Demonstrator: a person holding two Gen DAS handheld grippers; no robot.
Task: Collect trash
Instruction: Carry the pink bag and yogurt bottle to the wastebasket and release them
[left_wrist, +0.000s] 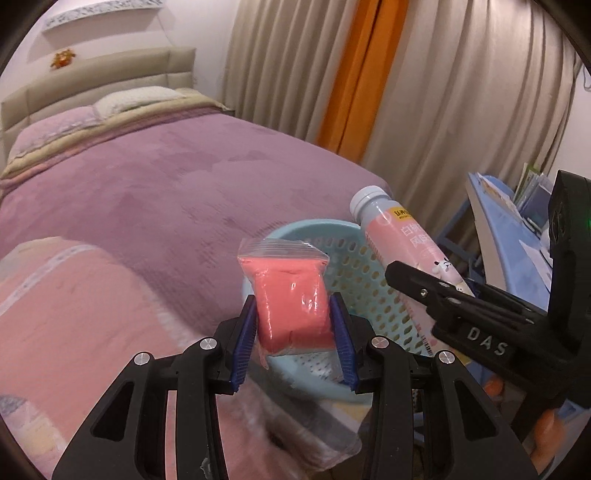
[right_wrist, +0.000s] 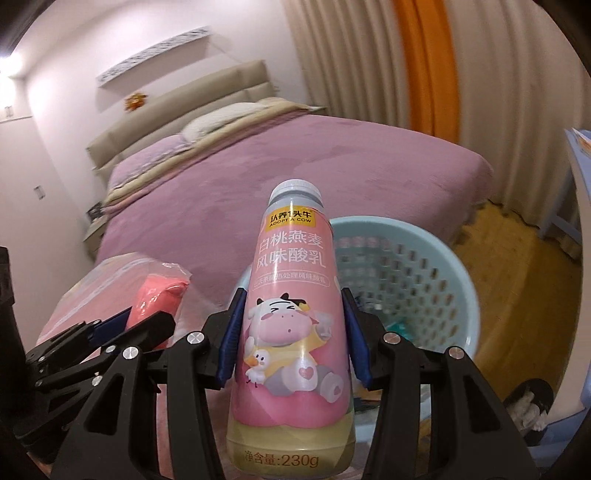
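Note:
My left gripper (left_wrist: 293, 314) is shut on a clear zip bag of pink clay (left_wrist: 291, 295), held up just in front of the light blue perforated basket (left_wrist: 354, 273). My right gripper (right_wrist: 293, 310) is shut on a pink yogurt drink bottle (right_wrist: 291, 306) with a grey cap and a cartoon cow. The basket (right_wrist: 413, 273) stands behind and right of the bottle, with some scraps at its bottom. In the left wrist view the bottle (left_wrist: 402, 240) and right gripper (left_wrist: 443, 295) sit at the right, over the basket. In the right wrist view the bag (right_wrist: 155, 299) and left gripper (right_wrist: 110, 332) are at the left.
A bed with a purple cover (left_wrist: 166, 177) lies behind the basket. A pink packaged bundle (left_wrist: 74, 314) lies at the left foreground. Beige and orange curtains (left_wrist: 369, 74) hang at the back. A blue desk with papers (left_wrist: 509, 229) stands at the right. Wooden floor (right_wrist: 517, 280) shows beside the basket.

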